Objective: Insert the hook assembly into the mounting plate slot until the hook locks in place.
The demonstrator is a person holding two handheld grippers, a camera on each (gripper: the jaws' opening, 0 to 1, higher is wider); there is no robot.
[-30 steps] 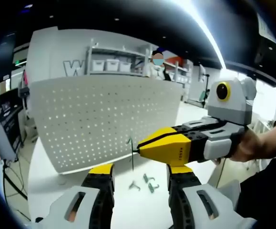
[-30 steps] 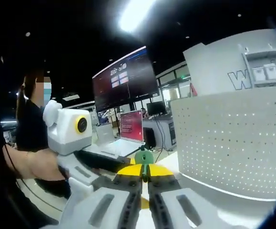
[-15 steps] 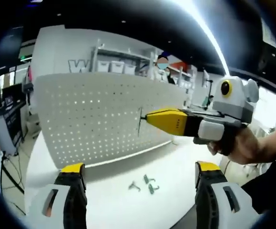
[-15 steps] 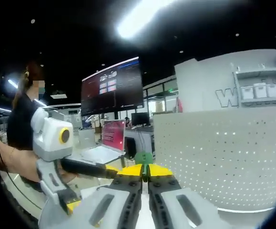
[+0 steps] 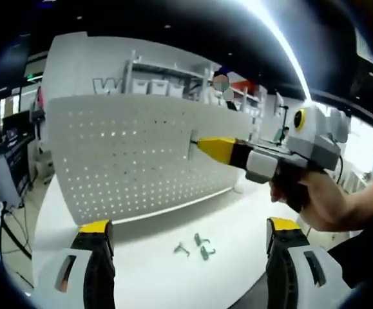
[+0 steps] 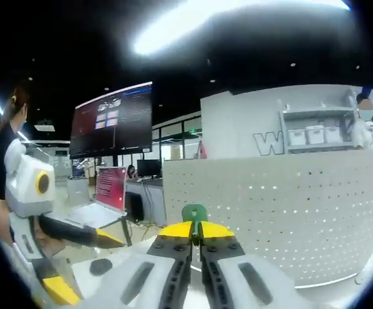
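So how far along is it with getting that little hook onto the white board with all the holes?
Picked up already: the right gripper is shut on a small green hook. In hand: in the left gripper view the hook's tip sits at the white perforated board; whether it is in a hole is too small to tell. Left: seating it until it locks. Spare hooks lie on the white table; the left gripper is open.

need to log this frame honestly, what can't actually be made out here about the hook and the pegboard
- Whether the green hook has entered a hole of the white pegboard: left gripper view, too small, the tip merges with the board.
- The hook's lower part: right gripper view, hidden between the right gripper's shut jaws.
- The shape of the spare hooks on the table: left gripper view, too small.
- The pegboard's right end: right gripper view, cut off by the edge.
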